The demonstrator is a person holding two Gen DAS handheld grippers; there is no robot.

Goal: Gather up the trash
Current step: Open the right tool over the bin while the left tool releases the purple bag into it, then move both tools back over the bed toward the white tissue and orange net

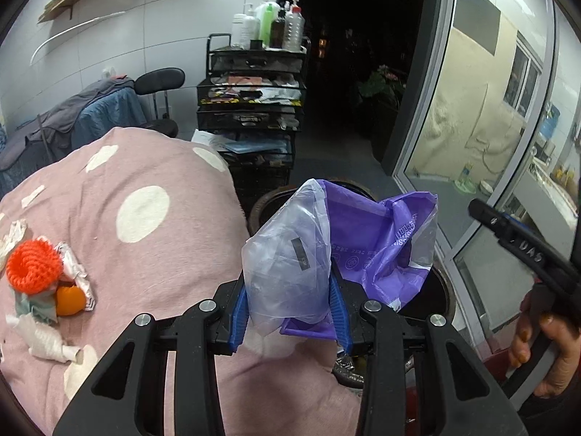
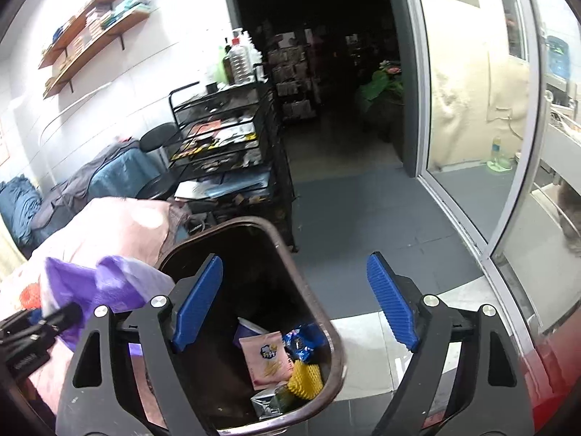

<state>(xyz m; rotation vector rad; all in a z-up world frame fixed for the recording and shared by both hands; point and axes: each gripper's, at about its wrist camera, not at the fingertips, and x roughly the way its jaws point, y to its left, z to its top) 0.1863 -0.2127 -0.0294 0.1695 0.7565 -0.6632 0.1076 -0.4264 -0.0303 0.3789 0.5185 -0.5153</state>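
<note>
My left gripper [image 1: 290,312] is shut on a bunch of plastic bags: a clear one [image 1: 287,265] and a purple one [image 1: 377,247], held above the rim of a dark brown trash bin [image 1: 265,203]. In the right wrist view the bin [image 2: 323,312] holds a pink snack packet [image 2: 267,359], a blue wrapper [image 2: 303,341] and a yellow foam net [image 2: 307,379]. My right gripper [image 2: 294,305] is open and empty above the bin's right rim. The purple bag [image 2: 101,283] shows at the left there.
A pink polka-dot cloth [image 1: 145,218] covers the surface to the left, with an orange scrubber [image 1: 34,267], an orange fruit [image 1: 69,299] and crumpled papers [image 1: 47,341] on it. A black wire cart [image 1: 254,109] with bottles stands behind. A glass door [image 1: 490,127] is at the right.
</note>
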